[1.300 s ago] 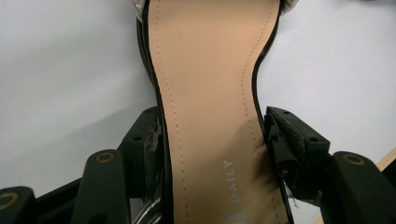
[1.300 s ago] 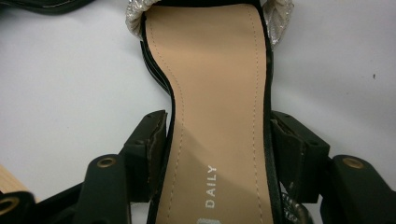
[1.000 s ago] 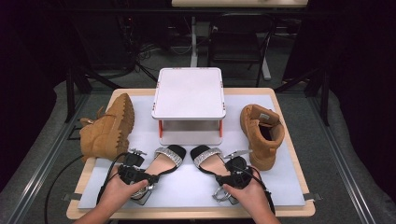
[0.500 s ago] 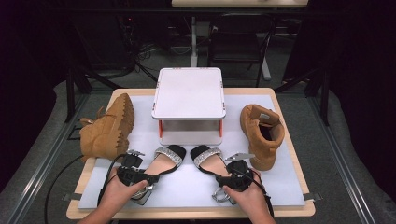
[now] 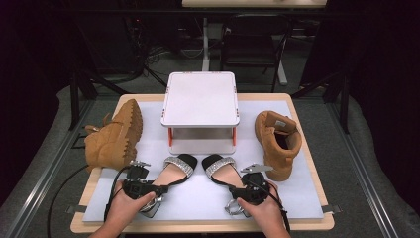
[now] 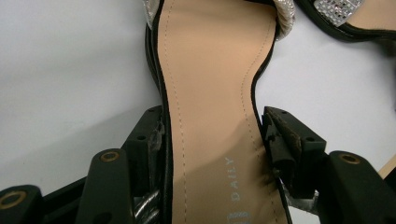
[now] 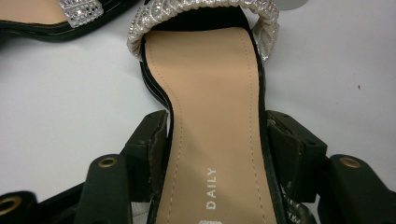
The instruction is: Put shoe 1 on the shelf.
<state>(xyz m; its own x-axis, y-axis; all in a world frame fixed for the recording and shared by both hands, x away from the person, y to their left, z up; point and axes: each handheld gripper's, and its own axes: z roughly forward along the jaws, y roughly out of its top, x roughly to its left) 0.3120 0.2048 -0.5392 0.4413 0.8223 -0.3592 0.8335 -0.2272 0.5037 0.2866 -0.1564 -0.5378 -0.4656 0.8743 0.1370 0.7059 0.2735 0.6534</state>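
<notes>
Flanking two sandals (image 5: 198, 171) (both gripped), tan boots (image 5: 115, 136), white stand (image 5: 200, 99) behind

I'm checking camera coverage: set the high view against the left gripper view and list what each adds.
High view alone: the white stand, a tan boot lying on its side at the left, an upright tan boot at the right, both hands, and the right tongs at the right sandal.

Left gripper view alone: the word DAILY printed on the insole, its stitching, and how the left tongs flank the left sandal at its narrow waist.

Shared: both sandals on the white mat.
</notes>
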